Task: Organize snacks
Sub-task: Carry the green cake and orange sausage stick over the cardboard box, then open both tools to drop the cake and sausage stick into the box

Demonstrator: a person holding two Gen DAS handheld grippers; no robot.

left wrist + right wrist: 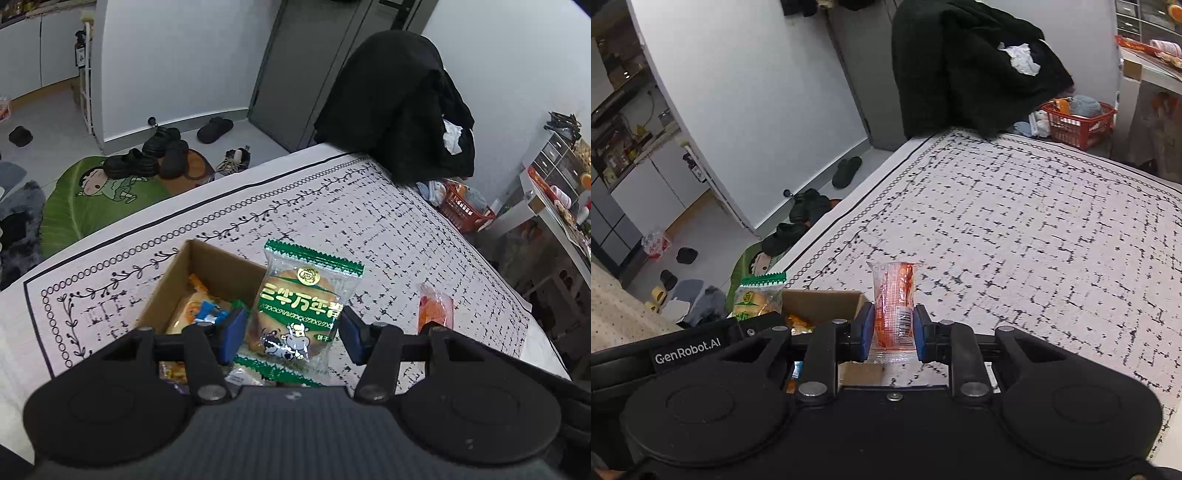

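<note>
A green biscuit packet with a cartoon cow stands upright between the blue pads of my left gripper, which is shut on it. It hangs over the right edge of an open cardboard box that holds several snack packets. My right gripper is shut on an orange snack packet, held upright just right of the box. In the right wrist view the green packet shows at the left, above the box. The orange packet appears at the right in the left wrist view.
The box sits on a table with a white black-patterned cloth. A chair draped in dark clothes stands at the far edge. A red basket and shelves are to the right; shoes and a green mat lie on the floor at left.
</note>
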